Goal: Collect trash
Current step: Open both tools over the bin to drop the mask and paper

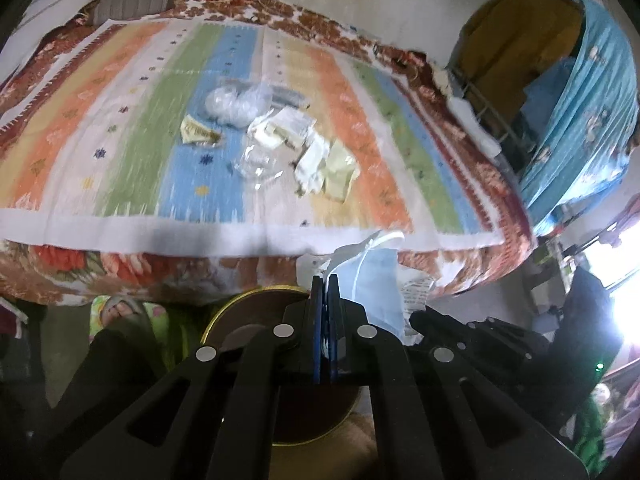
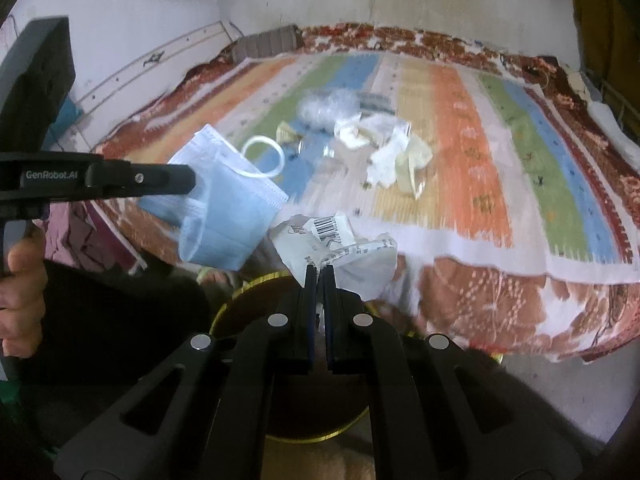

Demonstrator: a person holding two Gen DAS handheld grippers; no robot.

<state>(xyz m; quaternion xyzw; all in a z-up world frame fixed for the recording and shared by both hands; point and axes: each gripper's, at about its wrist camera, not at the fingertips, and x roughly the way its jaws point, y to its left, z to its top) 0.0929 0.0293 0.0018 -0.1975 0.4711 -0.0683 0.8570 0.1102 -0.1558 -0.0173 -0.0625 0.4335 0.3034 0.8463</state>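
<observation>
You have a crumpled light-blue face mask (image 2: 224, 208) hanging at left of the right-wrist frame, a crinkled white barcode wrapper (image 2: 340, 252) at centre, the gold-rimmed round bin (image 2: 256, 284) below them, and a loose trash pile (image 2: 372, 148) on the striped sheet at upper centre.

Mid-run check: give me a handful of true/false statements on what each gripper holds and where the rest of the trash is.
1. The left gripper is shut on a blue face mask. True.
2. The right gripper is empty. False: it is shut on a crumpled white wrapper with a barcode.
3. All trash is off the bedspread. False: a trash pile of plastic and paper still lies on the striped bedspread.
4. A gold-rimmed round bin sits below both grippers. True.
</observation>
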